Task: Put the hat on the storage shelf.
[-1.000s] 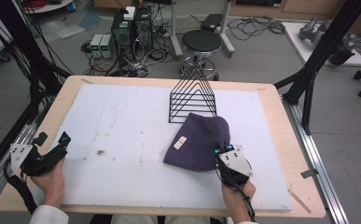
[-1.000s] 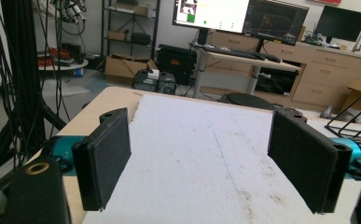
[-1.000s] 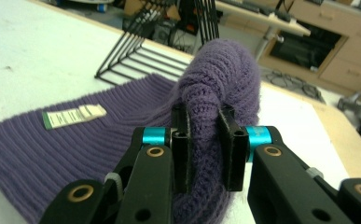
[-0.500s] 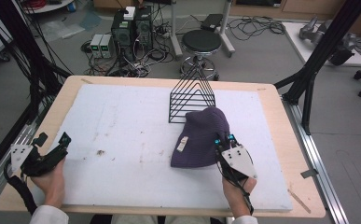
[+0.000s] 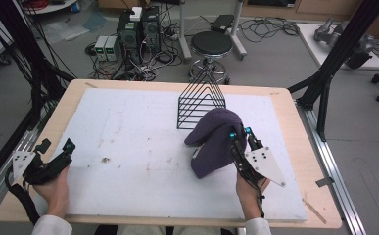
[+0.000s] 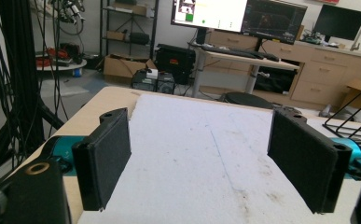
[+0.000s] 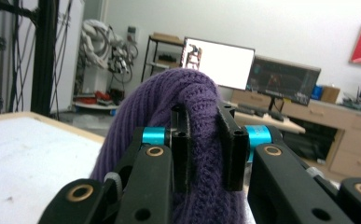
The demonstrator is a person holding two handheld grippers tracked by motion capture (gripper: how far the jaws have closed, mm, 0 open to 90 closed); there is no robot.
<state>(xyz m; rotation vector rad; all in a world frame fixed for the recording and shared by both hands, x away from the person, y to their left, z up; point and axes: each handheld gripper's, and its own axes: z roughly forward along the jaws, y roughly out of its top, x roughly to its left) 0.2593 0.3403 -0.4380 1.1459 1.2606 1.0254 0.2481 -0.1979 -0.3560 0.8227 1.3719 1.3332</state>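
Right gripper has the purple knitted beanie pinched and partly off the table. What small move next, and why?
Probably lift a little higher before carrying it toward the black wire rack. The right gripper is shut on a fold of the purple knitted beanie, but the hat's lower edge seems to rest on the white table mat and would drag. The left gripper sits open, apart.

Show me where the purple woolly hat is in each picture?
High view: the purple hat sits right of centre, pinched by the right gripper, just in front of the black wire rack.
Left gripper view: not in it; the rack pokes in at the right edge.
Right gripper view: centre, between the jaws.
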